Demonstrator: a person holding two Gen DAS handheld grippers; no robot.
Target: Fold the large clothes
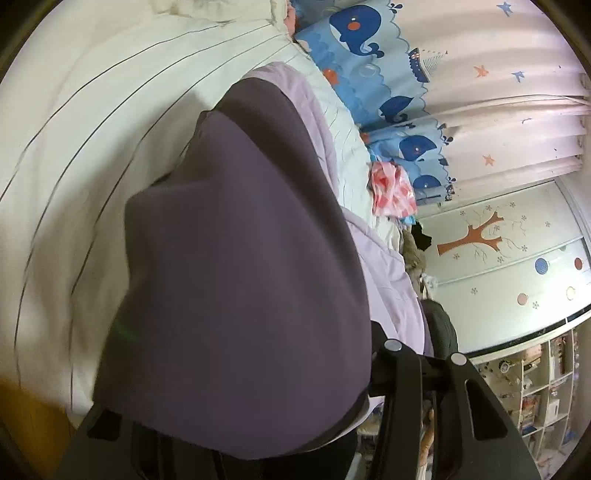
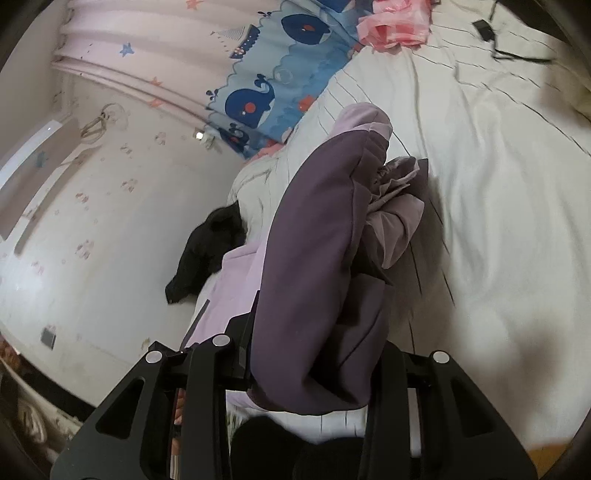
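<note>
A large garment, dark purple with lilac panels (image 1: pixel 240 258), lies along the white striped bed sheet (image 1: pixel 92 147). In the left wrist view its near end is bunched up over my left gripper (image 1: pixel 258 354), hiding one finger. The other finger (image 1: pixel 388 350) shows beside the cloth, and the gripper looks shut on it. In the right wrist view the same purple garment (image 2: pixel 314 240) runs up from between the black fingers (image 2: pixel 240 332) of my right gripper (image 2: pixel 314 343). That gripper is shut on a thick fold, and a crumpled lilac part (image 2: pixel 399 192) lies beyond.
A blue whale-print curtain (image 1: pixel 369 55) hangs along the bed's far side. A pink plastic bag (image 2: pixel 395 26) and a black device with a cable (image 2: pixel 484 29) lie on the sheet. Black clothing (image 2: pixel 207 251) hangs off the bed edge. A wardrobe with a tree decal (image 1: pixel 480 236) and shelves (image 1: pixel 535 387) stand beyond.
</note>
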